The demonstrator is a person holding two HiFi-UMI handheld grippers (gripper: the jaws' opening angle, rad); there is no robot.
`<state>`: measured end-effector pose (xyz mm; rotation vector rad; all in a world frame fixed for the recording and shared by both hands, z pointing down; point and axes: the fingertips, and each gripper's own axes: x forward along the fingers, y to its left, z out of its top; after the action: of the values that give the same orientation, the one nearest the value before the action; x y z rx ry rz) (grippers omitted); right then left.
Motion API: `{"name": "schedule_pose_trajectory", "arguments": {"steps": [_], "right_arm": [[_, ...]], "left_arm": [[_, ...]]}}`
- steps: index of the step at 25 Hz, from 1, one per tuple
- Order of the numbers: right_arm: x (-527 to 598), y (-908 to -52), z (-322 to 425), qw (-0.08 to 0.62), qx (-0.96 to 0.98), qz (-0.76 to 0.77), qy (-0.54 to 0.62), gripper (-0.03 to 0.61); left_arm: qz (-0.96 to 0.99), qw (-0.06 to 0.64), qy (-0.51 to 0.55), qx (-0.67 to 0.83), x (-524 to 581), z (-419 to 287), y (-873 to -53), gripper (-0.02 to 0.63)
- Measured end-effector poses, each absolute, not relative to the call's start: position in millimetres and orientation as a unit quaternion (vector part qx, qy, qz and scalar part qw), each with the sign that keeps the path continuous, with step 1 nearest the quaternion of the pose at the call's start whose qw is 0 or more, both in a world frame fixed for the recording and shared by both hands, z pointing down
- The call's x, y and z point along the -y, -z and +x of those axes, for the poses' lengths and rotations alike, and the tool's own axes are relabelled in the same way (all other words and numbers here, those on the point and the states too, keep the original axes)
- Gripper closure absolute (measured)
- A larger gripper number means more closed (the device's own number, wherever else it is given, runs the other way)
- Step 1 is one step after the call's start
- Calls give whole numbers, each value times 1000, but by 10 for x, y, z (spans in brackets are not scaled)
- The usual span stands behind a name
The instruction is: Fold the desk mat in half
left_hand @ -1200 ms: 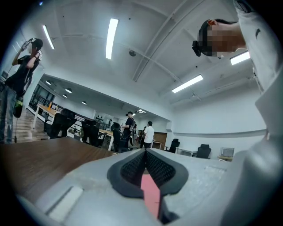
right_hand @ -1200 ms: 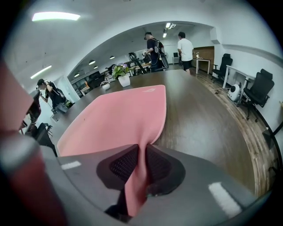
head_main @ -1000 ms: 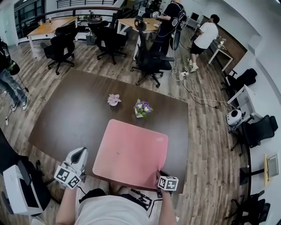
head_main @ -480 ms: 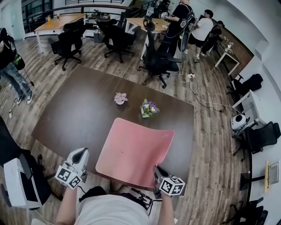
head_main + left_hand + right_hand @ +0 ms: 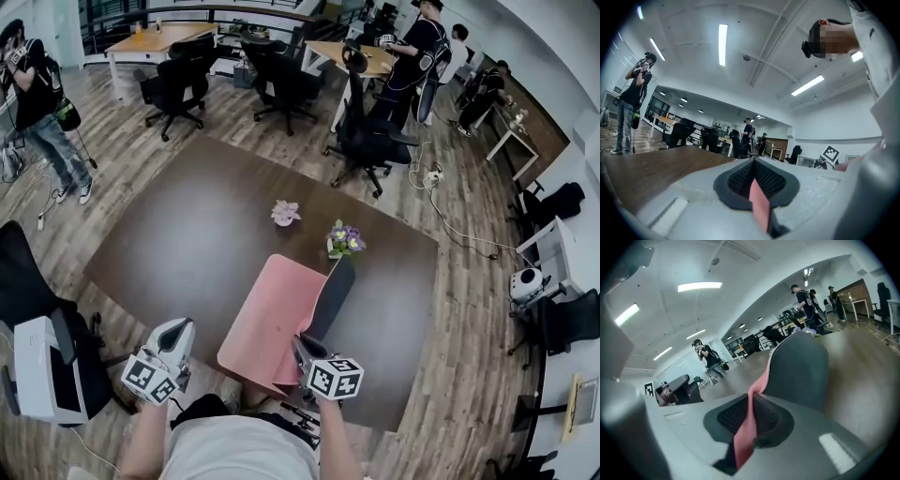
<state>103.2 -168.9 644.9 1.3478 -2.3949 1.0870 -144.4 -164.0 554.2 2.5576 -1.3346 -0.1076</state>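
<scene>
Desk mat point(image 5: 272, 319): pink on top, dark grey underneath. Its left part lies flat at the near edge of the table point(image 5: 178, 234). Its right part is lifted and stands up, grey side facing right.
Right gripper point(image 5: 305, 352): jaws clamped on the mat's raised near edge, and the pink sheet runs between the pads.
Left gripper point(image 5: 176, 330): at the table's near edge, just left of the mat. Its jaws are closed on a thin pink strip point(image 5: 759, 204); I cannot tell whether this is the mat's corner.
Markings: black-and-white square codes on the right gripper's cube point(image 5: 335, 377) and the left gripper's cube point(image 5: 150, 377).
Behind the mat: two small flower pots point(image 5: 285, 212), the purple one point(image 5: 344, 238) just beyond the raised edge.
</scene>
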Motion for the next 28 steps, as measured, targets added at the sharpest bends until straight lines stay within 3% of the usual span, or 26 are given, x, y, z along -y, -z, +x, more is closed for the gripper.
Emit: {"name": "schedule_pose_trajectory", "arguments": {"steps": [10, 16, 26, 28], "right_arm": [[2129, -7148, -23, 181, 807, 395, -401, 543], [2177, -7497, -267, 207, 787, 398, -423, 540], [2212, -7509, -291, 189, 790, 395, -429, 512], [2216, -7471, -286, 182, 794, 398, -422, 483]], "left_arm": [[866, 140, 34, 478, 1570, -1545, -5605, 607], [862, 146, 32, 484, 1539, -1579, -5637, 607], [864, 157, 31, 477, 1445, -1480, -5713, 607], [865, 156, 33, 476, 1440, -1457, -5697, 607]]}}
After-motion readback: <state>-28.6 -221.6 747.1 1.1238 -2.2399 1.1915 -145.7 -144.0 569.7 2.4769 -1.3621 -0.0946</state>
